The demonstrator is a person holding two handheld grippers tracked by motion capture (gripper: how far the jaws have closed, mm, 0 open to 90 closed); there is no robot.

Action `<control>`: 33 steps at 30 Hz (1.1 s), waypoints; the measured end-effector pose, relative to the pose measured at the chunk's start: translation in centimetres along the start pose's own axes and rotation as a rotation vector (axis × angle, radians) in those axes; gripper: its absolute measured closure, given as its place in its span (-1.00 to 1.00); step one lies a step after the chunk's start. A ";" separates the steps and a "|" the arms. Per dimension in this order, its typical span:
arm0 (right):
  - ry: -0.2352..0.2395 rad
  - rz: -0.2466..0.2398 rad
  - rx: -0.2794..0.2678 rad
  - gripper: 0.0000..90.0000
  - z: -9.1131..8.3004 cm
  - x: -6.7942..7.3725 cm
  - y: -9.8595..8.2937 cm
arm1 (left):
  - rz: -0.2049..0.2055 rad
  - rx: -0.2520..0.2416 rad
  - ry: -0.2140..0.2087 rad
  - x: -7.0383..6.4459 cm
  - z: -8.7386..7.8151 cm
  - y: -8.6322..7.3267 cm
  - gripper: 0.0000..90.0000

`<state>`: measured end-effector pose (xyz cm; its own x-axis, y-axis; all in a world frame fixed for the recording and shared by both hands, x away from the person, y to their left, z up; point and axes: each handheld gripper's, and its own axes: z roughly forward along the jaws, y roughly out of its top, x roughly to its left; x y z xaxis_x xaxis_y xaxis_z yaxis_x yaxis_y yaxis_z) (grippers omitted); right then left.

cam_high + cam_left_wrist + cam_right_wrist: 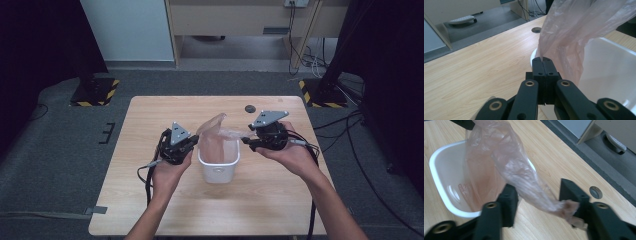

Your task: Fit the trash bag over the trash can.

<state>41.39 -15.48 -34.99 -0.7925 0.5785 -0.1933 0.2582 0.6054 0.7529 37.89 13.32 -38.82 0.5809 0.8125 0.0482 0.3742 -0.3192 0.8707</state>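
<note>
Scene: wooden counter (150, 200), person's forearms in from the near edge, one hand-held gripper in each hand.
Bin: small white plastic bin (218, 171) stands upright near the middle of the counter, between the two grippers.
Bag: thin pinkish translucent bag (216, 140) sits partly inside the bin; its upper part rises above the rim and is stretched toward both sides.
Left hand-held gripper (543, 59): jaws clenched together on the bag's edge just over the bin's rim; film fans up and away from the pinch point.
Right hand-held gripper (537, 195): jaws spread apart, released. A twisted tail of the bag (531, 185) runs between them and its end lies against the inner face of one jaw; whether it is caught there I cannot tell.
Position, high view: left gripper (191, 145) just beside the bin's left rim, right gripper (246, 142) just beside its upper right corner.
Other: round dark grommet (249, 108) in the counter, beyond the bin, well apart.
</note>
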 end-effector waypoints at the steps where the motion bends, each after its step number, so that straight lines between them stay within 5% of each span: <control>1: 0.002 -0.001 -0.002 0.32 0.0 0.0 0.0 | 0.001 0.003 0.001 0.0 0.0 -0.1 1.00; 9: -0.018 0.038 0.014 0.80 0.1 -1.3 -0.7 | 0.002 0.016 0.020 0.5 -0.1 -0.6 1.00; 16: -0.032 0.071 -0.002 0.59 0.1 -2.1 -1.5 | -0.002 0.018 0.018 0.5 -0.1 -0.8 1.00; 17: -0.044 0.085 -0.011 0.26 0.0 -2.2 -1.7 | -0.003 0.017 0.021 0.5 -0.1 -0.8 1.00; 21: -0.065 0.099 -0.018 -0.03 -0.3 -2.1 -2.2 | -0.015 0.013 0.032 0.7 0.0 -0.8 1.00; 33: 0.036 0.078 -0.031 0.40 0.5 0.1 -2.0 | -0.012 0.004 0.029 0.3 0.2 -0.6 1.00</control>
<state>41.11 -16.37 -36.83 -0.7901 0.6028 -0.1113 0.3029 0.5418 0.7841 37.97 13.62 -39.42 0.5550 0.8302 0.0526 0.3840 -0.3118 0.8691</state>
